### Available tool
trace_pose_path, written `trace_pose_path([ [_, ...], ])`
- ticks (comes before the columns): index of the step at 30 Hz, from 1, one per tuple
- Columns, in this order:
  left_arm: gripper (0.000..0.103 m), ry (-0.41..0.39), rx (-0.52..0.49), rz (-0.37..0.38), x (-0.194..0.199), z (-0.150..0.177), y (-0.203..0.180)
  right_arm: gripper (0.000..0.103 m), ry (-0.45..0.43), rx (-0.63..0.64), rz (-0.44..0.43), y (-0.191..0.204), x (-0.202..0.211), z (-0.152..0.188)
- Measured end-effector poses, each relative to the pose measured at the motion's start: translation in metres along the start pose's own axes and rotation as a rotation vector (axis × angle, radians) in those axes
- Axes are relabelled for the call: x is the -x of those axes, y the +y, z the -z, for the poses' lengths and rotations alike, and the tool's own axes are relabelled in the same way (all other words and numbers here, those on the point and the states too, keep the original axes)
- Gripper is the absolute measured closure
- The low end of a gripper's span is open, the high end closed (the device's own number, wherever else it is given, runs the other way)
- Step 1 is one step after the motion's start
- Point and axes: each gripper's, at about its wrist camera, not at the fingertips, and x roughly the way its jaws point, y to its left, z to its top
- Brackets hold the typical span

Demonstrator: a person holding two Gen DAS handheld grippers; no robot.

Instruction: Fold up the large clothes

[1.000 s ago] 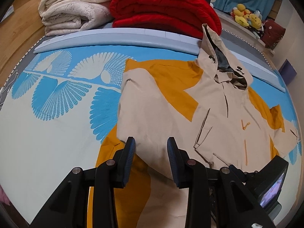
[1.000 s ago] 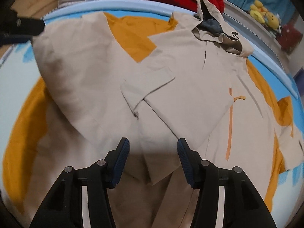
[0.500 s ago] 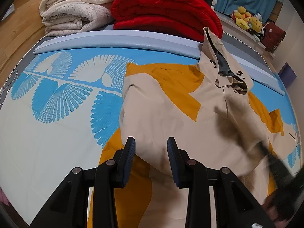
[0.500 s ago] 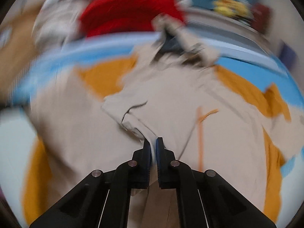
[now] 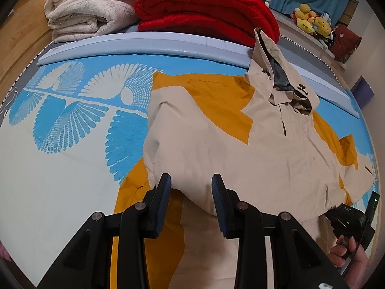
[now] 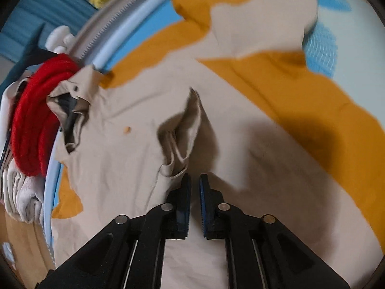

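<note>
The jacket is spread on the patterned bed sheet. A raised sleeve cuff is pinched by the right gripper, probably for folding inward; the left gripper is held released above the fabric.

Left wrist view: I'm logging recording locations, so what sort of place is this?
Probably a home bedroom: folded blankets and a red quilt are stacked beyond the printed mat, with plush toys on a ledge.
</note>
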Motion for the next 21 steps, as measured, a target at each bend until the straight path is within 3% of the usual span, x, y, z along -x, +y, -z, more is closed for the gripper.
trace_pose_path([
  [10, 0.071, 0.002, 0.018, 0.003, -0.001, -0.002, 0.008, 0.088, 0.077, -0.044, -0.059, -0.011, -0.011, -0.022],
  [12, 0.071, 0.001, 0.022, 0.001, -0.001, -0.003, 0.012, 0.101, 0.055, -0.045, -0.097, -0.007, -0.007, -0.028],
  [17, 0.071, 0.010, 0.042, -0.004, -0.003, -0.004, 0.019, 0.102, -0.124, 0.024, -0.235, 0.008, 0.039, -0.056],
  [19, 0.071, 0.012, 0.043, -0.003, -0.004, -0.005, 0.019, 0.102, -0.172, 0.067, -0.250, 0.012, 0.054, -0.062],
  [21, 0.071, 0.011, 0.040, -0.004, -0.004, -0.005, 0.019, 0.098, -0.157, 0.099, -0.227, 0.017, 0.054, -0.063],
])
